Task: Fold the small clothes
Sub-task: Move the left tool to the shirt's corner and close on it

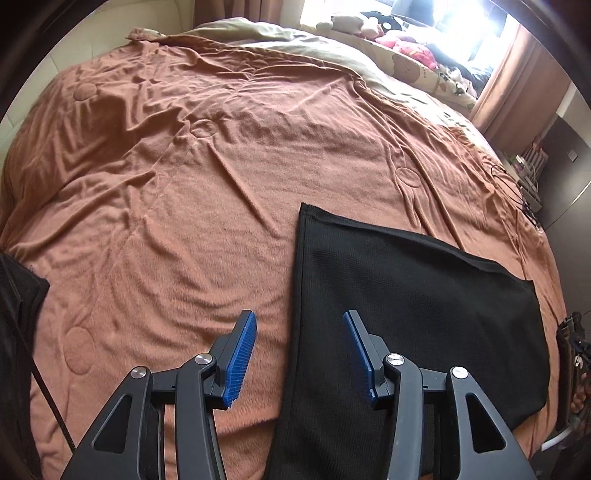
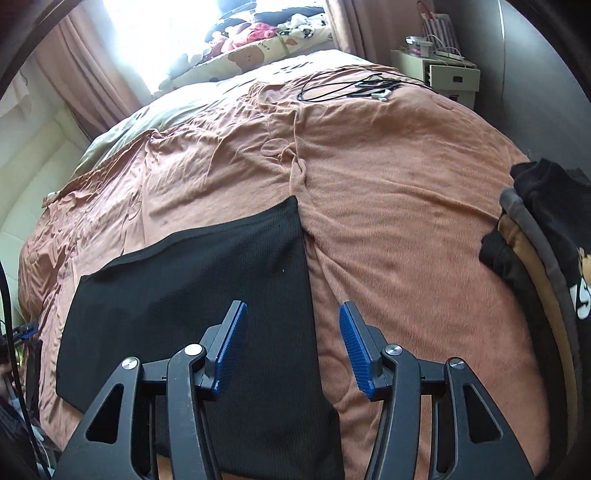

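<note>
Rumpled orange blanket (image 1: 207,192) — tangled black cables (image 2: 343,86) (far corner), plush toys (image 2: 255,33) beyond.

We see both handheld tools built alike. The left matte black two-finger gripper (image 1: 299,356) has angular linkage arms with triangular cut-outs, round silver pivot screws at each joint, and ribbed blue rubber pads (image 1: 242,360) on the inner finger faces. The right matte black two-finger gripper (image 2: 293,349) matches: same black arms, silver screws, ribbed blue pads (image 2: 231,347). No sleeves or markings visible.
</note>
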A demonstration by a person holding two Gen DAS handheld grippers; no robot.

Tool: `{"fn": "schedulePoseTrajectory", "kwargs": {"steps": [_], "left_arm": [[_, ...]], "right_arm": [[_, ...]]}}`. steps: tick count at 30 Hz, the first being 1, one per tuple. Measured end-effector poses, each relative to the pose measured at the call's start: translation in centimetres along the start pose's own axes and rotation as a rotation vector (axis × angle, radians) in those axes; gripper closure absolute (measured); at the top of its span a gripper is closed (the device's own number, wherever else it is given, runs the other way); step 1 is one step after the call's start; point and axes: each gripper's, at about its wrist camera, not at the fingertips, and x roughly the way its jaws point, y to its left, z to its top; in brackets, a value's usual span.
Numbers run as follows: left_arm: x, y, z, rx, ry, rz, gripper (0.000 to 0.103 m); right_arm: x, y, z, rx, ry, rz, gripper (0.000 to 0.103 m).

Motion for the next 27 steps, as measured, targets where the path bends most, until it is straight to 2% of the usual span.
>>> {"fn": "schedulePoseTrajectory", "kwargs": {"steps": [6,13,25,27], "left_arm": [[-1.8,0.3,-3.7,-0.034,-0.006,-0.034,0.044],[-2.9,1.8,-8.0,-0.119,0.011,-0.073,0.044],[-3.5,4.1,-13.6,-0.294,0.047,-0.160,0.044],[-3.3,4.2,-14.1,-0.302,0.059,-0.171,0.044]], "right_arm": [[-1.9,-1.6,-3.4,0.088,0.014,0.035,0.053],[-2.0,-3.1,-7.0,0.219,0.057,0.072,0.053],[-1.5,-4.5,-11.1,0.427,0.115,0.107,0.053],[-1.4,-4.8,-11.5,0.474,0.121,0.137,0.053]]}}
